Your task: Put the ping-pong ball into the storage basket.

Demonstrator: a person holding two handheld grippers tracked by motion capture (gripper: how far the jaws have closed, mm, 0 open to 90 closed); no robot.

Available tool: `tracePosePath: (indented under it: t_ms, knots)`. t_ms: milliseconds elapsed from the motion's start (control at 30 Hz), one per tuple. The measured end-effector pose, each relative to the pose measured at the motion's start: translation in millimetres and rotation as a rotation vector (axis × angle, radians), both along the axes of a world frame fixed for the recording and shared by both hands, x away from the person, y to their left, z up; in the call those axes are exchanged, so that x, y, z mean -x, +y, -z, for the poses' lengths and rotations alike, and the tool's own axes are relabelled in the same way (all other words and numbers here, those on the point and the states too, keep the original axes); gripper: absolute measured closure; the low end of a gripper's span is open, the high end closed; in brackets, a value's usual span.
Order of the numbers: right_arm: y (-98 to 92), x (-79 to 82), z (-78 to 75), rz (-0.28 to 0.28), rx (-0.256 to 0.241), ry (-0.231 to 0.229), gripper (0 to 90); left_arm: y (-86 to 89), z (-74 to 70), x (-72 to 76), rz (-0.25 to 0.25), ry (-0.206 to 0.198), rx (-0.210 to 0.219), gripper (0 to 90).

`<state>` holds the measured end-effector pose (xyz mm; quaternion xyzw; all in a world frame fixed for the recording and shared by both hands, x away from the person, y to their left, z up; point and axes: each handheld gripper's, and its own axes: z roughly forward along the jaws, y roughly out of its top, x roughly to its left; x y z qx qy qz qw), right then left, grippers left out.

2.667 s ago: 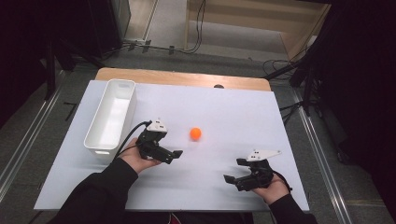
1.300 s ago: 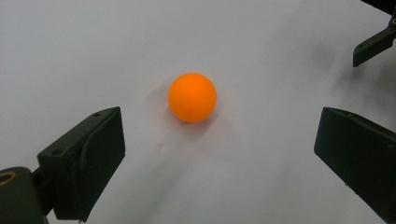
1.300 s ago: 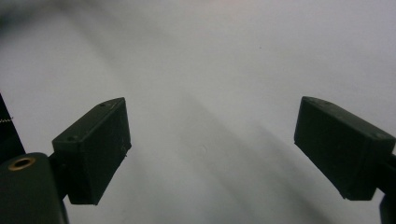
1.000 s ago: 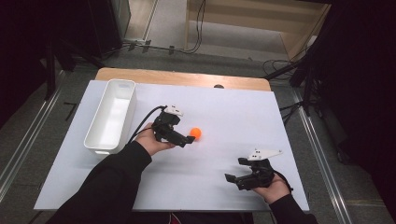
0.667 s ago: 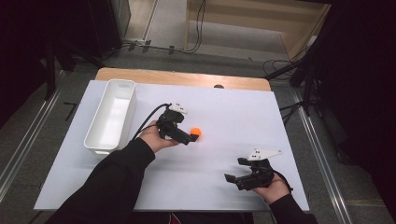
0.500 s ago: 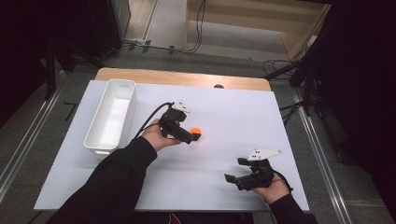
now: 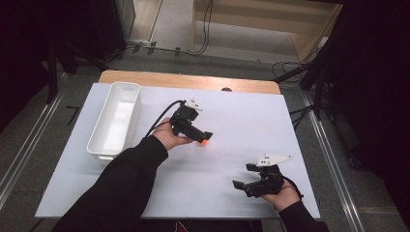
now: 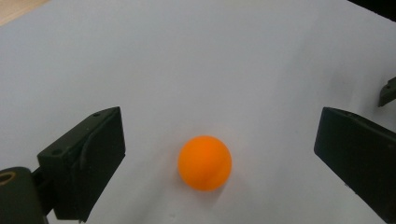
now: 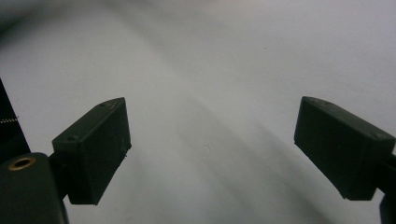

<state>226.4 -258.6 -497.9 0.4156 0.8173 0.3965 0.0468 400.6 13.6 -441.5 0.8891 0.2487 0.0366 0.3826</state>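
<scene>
A small orange ball [image 8: 204, 162] lies on the white tabletop [image 7: 241, 121], between the two wide-apart jaws of my left gripper [image 8: 219, 158] without touching either. From above, the left gripper [image 7: 203, 138] hovers over the ball [image 7: 205, 143] near the table's middle, and most of the ball is hidden under it. My right gripper [image 7: 241, 180] rests near the front right of the table, open, with bare white surface between its jaws [image 9: 212, 149].
A long white bin [image 7: 107, 139] stands empty at the left side of the table. A strip of wooden tabletop [image 7: 188, 81] runs along the far edge. Cables and dark stands lie on the floor beyond the table.
My left gripper has moved forward and to the right from the table's left-middle until its open jaws straddle the orange ball. The right gripper has stayed put.
</scene>
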Motion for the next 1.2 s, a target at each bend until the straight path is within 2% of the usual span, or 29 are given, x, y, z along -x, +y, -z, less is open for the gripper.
tracePosePath:
  t_ms: [67, 167, 233, 267, 533, 667, 833, 1067, 1200]
  knots:
    - [0.0, 0.1, -0.1, 0.0, 0.0, 0.0, 9.5, -2.8, 0.8, -1.9, -0.011, -0.001, 0.006, 2.2]
    - [-0.3, 0.3, -0.2, -0.002, -0.003, 0.0, 9.5, -3.9, 1.9, -3.5, -0.019, -0.027, 0.011, 2.5]
    - [-0.4, 0.3, 0.1, -0.002, -0.003, -0.001, 9.5, -3.8, 2.1, -3.4, -0.021, -0.032, 0.009, 6.4]
    - [-0.5, 0.2, 0.2, -0.003, -0.002, 0.0, 9.5, -4.5, 3.0, -2.8, -0.029, -0.047, 0.002, 6.4]
    - [-0.4, 0.5, 0.3, -0.003, -0.005, -0.002, 9.5, -4.6, 7.0, -3.4, -0.033, -0.047, 0.005, 6.4]
    - [-0.4, 0.6, 0.3, -0.003, -0.007, -0.002, 9.5, -4.8, 10.6, -1.2, -0.032, -0.062, 0.022, 6.4]
    - [-0.4, 0.4, 0.0, -0.004, -0.007, -0.003, 9.5, -3.0, 17.5, -1.3, -0.03, -0.061, 0.019, 6.5]
    - [0.1, 0.1, 0.2, -0.007, -0.005, 0.003, 9.5, -2.0, 25.3, -2.8, -0.042, -0.039, 0.017, 6.4]
    - [0.1, 0.2, 0.3, -0.008, -0.003, 0.002, 9.5, -2.5, 30.0, -3.0, -0.032, -0.029, 0.015, 6.4]
